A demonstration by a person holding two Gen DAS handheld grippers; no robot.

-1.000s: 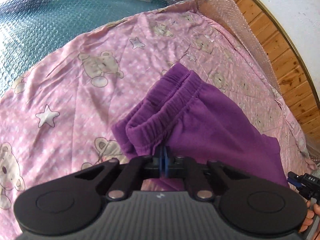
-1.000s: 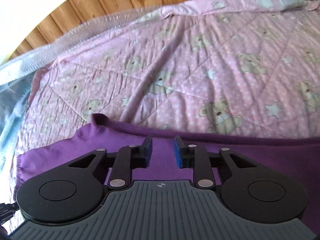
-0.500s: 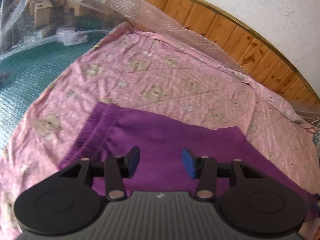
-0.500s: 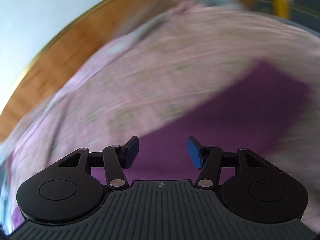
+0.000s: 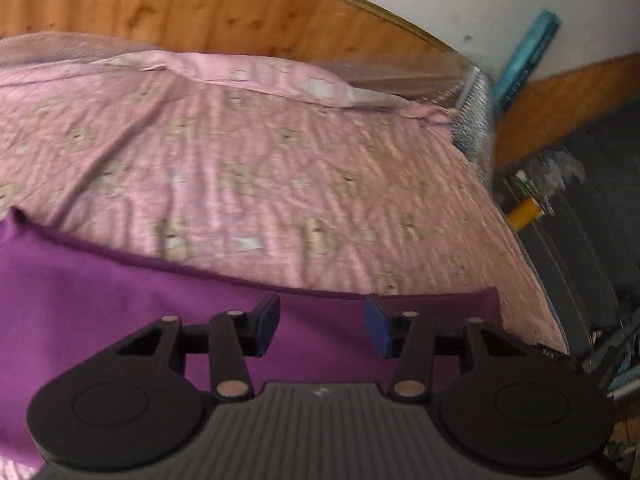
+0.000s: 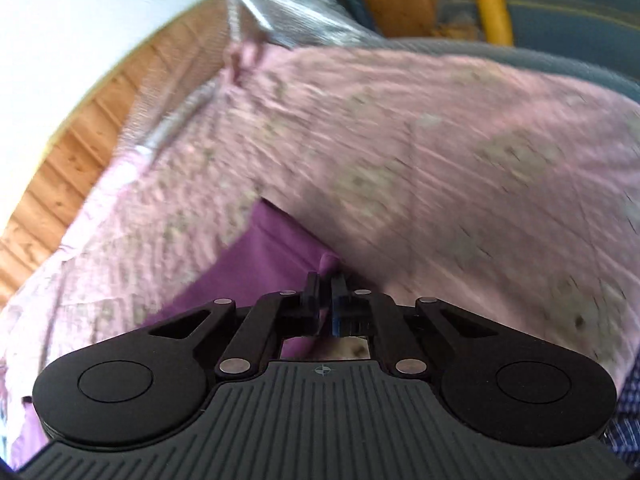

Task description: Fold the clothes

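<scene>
Now that both hands have left the waistband end, the purple trousers (image 5: pixel 120 300) lie flat on the pink bedspread (image 5: pixel 280 152). The left gripper (image 5: pixel 322 324) hovers over the leg's far hem with fingers spread and empty — while the right gripper (image 6: pixel 325 300) has just pinched a hem corner, likely starting the next fold.
</scene>
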